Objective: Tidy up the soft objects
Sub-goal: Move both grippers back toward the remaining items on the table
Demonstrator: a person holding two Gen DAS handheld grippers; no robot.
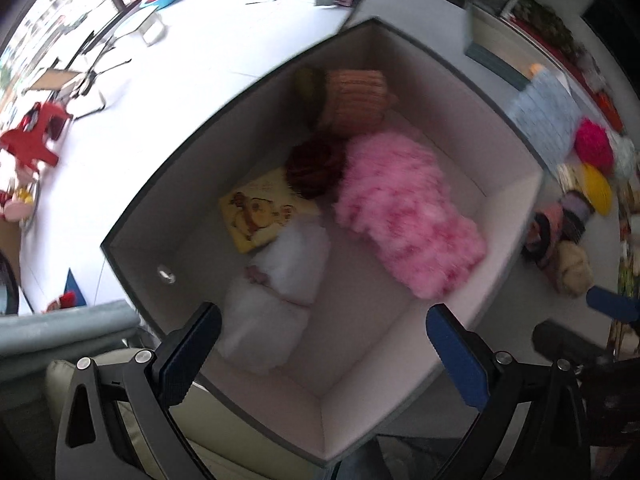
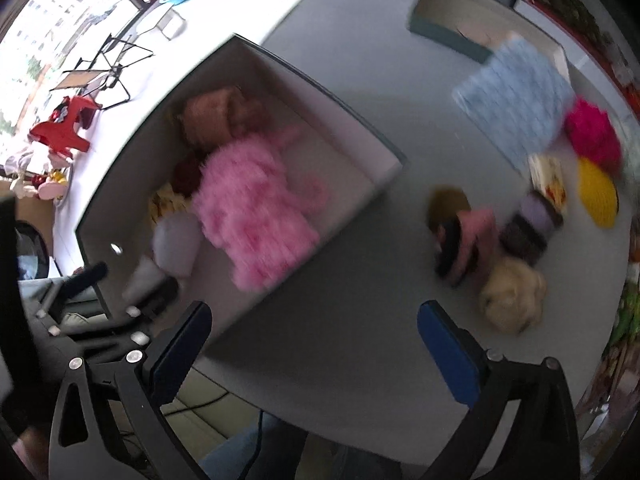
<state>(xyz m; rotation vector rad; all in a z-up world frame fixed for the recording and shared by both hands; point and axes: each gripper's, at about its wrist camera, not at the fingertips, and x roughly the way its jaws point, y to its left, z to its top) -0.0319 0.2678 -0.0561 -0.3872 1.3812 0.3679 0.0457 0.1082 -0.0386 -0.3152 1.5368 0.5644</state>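
**Fluffy pink piece lies in the box, both claws empty**

A shaggy pink fluffy piece [image 1: 404, 212] lies inside the smooth white-walled box [image 1: 508, 184], beside a ribbed tan roll [image 1: 356, 96] and a soft white bundle [image 1: 280, 280]. The left claw [image 1: 324, 356] hangs spread above the box, nothing between its blue pads. The right claw [image 2: 316, 354] is spread over the grey desk [image 2: 360, 272], with the box beyond its left finger.

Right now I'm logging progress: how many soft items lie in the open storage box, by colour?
Pink fluffy bundle: 1
White fluffy bundle: 1
Dark red pom-pom: 1
Tan knitted piece: 1
Olive green piece: 1
Yellow cartoon-print cloth: 1
Total: 6
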